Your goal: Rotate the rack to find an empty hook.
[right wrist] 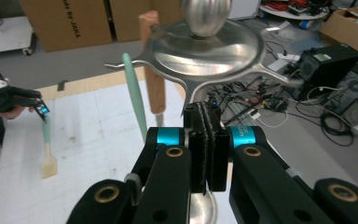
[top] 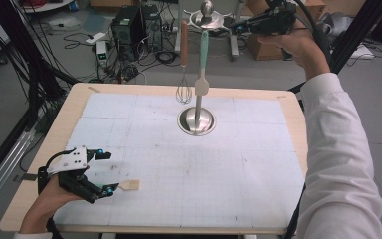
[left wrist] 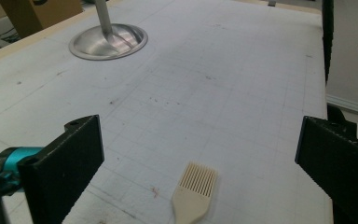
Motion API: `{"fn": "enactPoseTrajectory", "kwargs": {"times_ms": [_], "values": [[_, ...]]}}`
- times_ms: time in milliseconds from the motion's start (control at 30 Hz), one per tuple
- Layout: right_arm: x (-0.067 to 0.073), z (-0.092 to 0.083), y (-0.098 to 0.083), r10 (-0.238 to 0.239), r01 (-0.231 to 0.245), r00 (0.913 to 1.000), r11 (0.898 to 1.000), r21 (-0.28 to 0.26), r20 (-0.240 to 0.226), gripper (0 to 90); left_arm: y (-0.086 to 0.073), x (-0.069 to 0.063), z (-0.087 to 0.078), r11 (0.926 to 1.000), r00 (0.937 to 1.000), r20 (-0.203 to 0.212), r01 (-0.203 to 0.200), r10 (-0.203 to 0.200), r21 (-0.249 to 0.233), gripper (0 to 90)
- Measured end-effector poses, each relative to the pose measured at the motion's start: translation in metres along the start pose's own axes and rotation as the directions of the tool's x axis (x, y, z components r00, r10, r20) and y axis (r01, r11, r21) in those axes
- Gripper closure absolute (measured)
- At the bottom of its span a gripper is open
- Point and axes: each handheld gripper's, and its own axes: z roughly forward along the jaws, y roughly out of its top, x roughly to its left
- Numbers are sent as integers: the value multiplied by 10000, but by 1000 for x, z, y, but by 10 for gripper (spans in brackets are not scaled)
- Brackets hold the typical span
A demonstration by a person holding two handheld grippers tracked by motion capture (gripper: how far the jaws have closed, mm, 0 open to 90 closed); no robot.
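1. The left tongs (top: 104, 173) stood wide open, low over the desk (top: 189, 174).
2. The spatula (left wrist: 195, 192) lay flat between their jaws, untouched.
3. The right tongs (top: 236, 26) were shut empty beside the rack's top (top: 207, 19).

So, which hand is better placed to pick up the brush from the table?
Left. The left tool is open with the brush lying between its jaws; the right tool is shut, high up beside the stand, far from it.

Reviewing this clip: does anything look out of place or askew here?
One utensil is off the rack: a pale brush lies flat on the mat between the left gripper's open jaws, while the whisk and spatula hang from the stand.
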Motion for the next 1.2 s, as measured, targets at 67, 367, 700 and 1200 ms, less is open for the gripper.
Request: {"fn": "enactPoseTrajectory", "kwargs": {"times_ms": [67,367,700,1200], "values": [[4,3,2,-14,14,10000,9999,115,-67,898,0,1,0,10000,10000,6,-23,23,23,16],[24,22,13,-390,393,9987,9992,107,-314,898,0,0,1,10000,10000,83,-20,20,-4,17],[35,34,20,-537,540,9977,9985,61,-406,898,0,0,-1,10000,10000,53,-47,47,-6,17],[62,16,-18,-342,330,9969,9993,-180,-711,686,0,7,-1,9998,9998,66,173,-172,-129,17]]}}
